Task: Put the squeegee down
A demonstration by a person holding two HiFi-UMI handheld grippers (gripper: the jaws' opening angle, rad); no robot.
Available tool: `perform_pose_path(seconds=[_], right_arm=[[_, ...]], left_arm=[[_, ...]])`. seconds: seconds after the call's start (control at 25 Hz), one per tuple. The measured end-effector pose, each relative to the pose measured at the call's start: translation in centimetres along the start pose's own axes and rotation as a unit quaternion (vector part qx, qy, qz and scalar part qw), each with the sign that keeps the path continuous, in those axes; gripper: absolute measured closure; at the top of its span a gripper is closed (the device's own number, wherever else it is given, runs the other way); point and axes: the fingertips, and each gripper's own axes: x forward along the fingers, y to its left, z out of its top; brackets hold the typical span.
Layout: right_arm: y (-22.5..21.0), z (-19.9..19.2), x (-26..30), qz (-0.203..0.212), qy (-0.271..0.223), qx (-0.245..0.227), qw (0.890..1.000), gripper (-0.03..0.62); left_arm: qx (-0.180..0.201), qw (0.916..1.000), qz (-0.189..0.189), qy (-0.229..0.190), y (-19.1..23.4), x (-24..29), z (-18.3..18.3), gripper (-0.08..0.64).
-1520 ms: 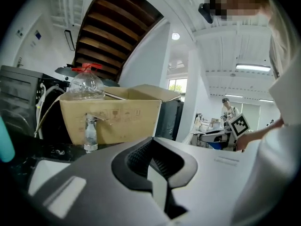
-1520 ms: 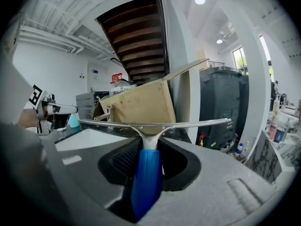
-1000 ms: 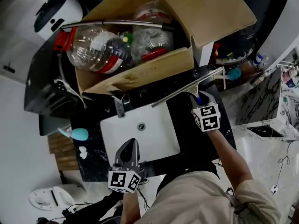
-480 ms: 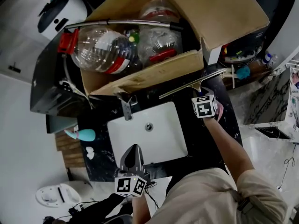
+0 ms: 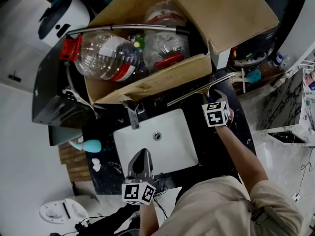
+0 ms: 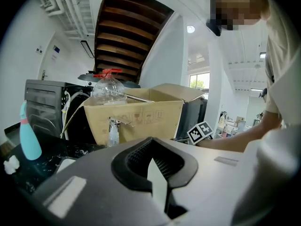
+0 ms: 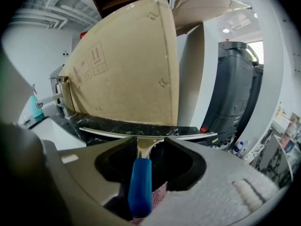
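1. Right tool: its jaws are opening and stand wide. The blue handle lies between them with a gap at each side, so neither pad presses on it.
2. Squeegee with a long metal blade and a blue plastic handle: in the right gripper view the blade runs crosswise just beyond the jaw tips. It lies low along the black marbled stone desk, at the foot of the box. The handle points back into the tool.
3. Left tool: it is held over the near edge of the desk, well apart from the squeegee. Its jaws meet at the tips with nothing between them.
4. White rectangular sink basin: set into the desk between the two tools. The squeegee blade lies behind its far right corner.
5. Chrome tap: at the back rim of the basin.
6. Open brown cardboard box: behind the basin, holding a large clear plastic bottle with a red cap.
7. Teal bottle: at the desk's left end.
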Motion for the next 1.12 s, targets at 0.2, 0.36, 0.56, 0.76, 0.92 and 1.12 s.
perform_pose_path(seconds=[0.2,0.36,0.56,0.76,0.92,1.12], right_arm=[[-1.5,1.0,-3.8,-0.005,-0.040,0.058,0.997,0.410],[-2.1,1.2,-8.3,-0.005,-0.069,0.040,0.997,0.412],[-1.0,2.5,-14.6,-0.012,-0.126,-0.050,0.991,0.425],[0.4,1.8,-19.4,0.008,-0.154,-0.086,0.984,0.495],[0.7,0.9,-22.3,0.022,-0.163,-0.073,0.984,0.591],[0.0,1.1,-24.4,0.048,-0.177,-0.055,0.982,0.591]], left_arm=[[0.006,0.9996,-0.027,-0.005,-0.4,0.2,0.2,0.545],[0.012,0.9987,-0.048,-0.010,-1.1,0.1,0.4,0.545],[0.018,0.9970,-0.071,-0.024,-2.0,0.4,0.4,0.545],[0.021,0.9946,-0.089,-0.049,-2.9,0.8,0.7,0.545],[0.025,0.9924,-0.102,-0.064,-3.9,0.0,1.9,0.545],[0.042,0.9879,-0.119,-0.090,-5.6,-0.3,4.4,0.545]])
